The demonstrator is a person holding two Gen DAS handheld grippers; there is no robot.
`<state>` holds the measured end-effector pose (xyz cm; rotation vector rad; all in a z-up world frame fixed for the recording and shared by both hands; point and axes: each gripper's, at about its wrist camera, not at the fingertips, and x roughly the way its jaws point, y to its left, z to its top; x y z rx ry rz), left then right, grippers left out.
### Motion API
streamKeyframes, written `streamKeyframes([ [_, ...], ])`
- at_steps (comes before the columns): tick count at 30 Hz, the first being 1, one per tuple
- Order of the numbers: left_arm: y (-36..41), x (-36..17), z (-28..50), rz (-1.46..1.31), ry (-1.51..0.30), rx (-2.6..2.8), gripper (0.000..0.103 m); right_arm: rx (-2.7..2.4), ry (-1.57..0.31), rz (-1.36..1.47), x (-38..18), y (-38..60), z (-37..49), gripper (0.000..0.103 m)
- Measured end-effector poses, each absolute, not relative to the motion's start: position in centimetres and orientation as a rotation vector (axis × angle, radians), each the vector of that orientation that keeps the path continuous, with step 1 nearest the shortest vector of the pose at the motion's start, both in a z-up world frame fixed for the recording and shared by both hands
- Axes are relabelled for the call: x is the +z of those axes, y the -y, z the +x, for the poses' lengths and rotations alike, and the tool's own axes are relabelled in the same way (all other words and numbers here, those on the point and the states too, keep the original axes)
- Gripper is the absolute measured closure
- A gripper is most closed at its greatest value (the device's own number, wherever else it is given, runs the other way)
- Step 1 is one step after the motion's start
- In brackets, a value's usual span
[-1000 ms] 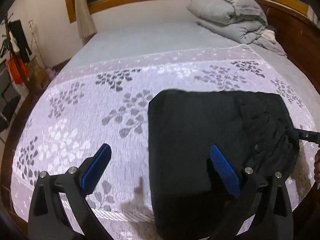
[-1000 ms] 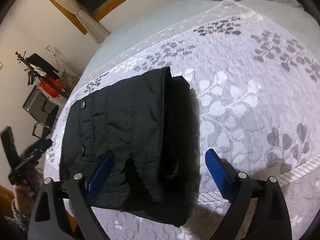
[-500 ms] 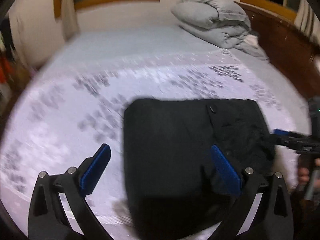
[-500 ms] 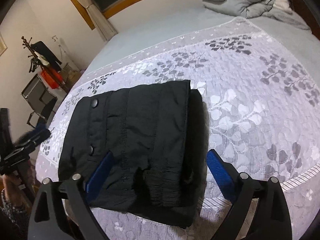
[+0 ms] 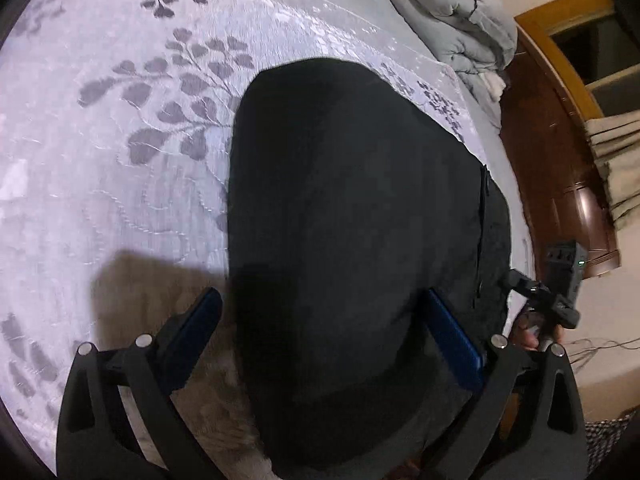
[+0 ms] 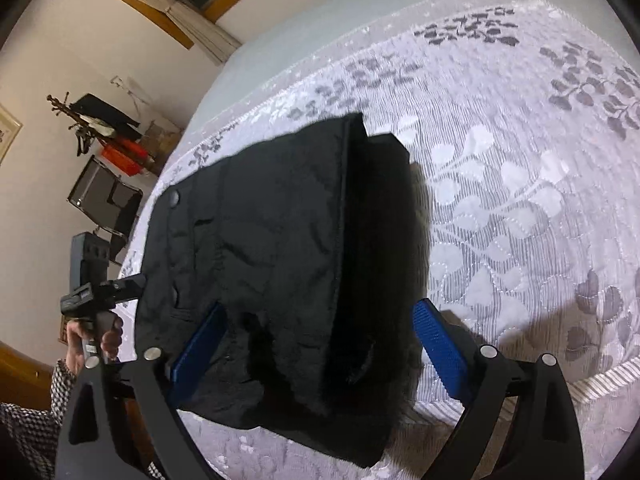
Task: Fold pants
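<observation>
The black pants (image 5: pixel 352 216) lie folded in a thick rectangle on the lilac leaf-patterned bedspread (image 5: pixel 100 160). In the right wrist view the pants (image 6: pixel 280 248) show snap buttons and a layered folded edge. My left gripper (image 5: pixel 320 320) is open, just above the near end of the pants, holding nothing. My right gripper (image 6: pixel 320 328) is open, hovering over the near edge of the pants, holding nothing. The right gripper also shows in the left wrist view (image 5: pixel 536 292), and the left gripper in the right wrist view (image 6: pixel 104 292).
A folded grey duvet (image 5: pixel 452 12) lies at the far end of the bed beside a dark wooden headboard (image 5: pixel 560 168). A coat stand, a red box and a folding chair (image 6: pixel 106 200) stand by the wall. The bedspread's hem (image 6: pixel 592 380) runs near my right gripper.
My left gripper has dropped lower and closer over the pants and tilted. My right gripper has moved in closer to the pants' near edge. The pants have stayed in place.
</observation>
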<state>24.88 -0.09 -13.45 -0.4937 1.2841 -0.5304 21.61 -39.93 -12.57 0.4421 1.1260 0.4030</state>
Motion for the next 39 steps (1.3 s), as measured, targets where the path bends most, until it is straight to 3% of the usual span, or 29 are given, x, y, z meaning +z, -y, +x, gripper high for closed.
streamKeyframes([
  [11,0.3,-16.1,25.0,-0.733,-1.330,-0.644,0.003,0.450,-1.146,0.486,-13.9,39.9,22.0,0.003],
  [15,2.2,-16.3,24.6,-0.637,-1.368,-0.657,0.003,0.452,-1.180,0.520,-15.2,40.0,22.7,0.003],
  [28,4.7,-17.4,23.4,-0.742,-1.410,-0.712,0.003,0.585,-1.177,0.660,-17.0,40.9,24.2,0.003],
  [30,5.5,-17.0,23.2,-0.687,-1.404,-0.683,0.003,0.566,-1.183,0.644,-17.0,40.8,24.3,0.007],
  [33,5.7,-16.2,22.8,-0.688,-1.368,-0.643,0.005,0.547,-1.166,0.630,-16.5,40.9,24.2,0.028],
  [35,6.3,-15.2,22.2,-0.629,-1.327,-0.617,0.017,0.548,-1.136,0.636,-15.5,41.1,23.7,0.048],
  [37,6.2,-14.6,22.4,-0.631,-1.311,-0.616,0.034,0.551,-1.114,0.623,-14.4,40.9,23.5,0.057],
  [39,6.2,-14.1,22.5,-0.623,-1.310,-0.614,0.042,0.539,-1.096,0.579,-13.2,40.2,23.2,0.061],
])
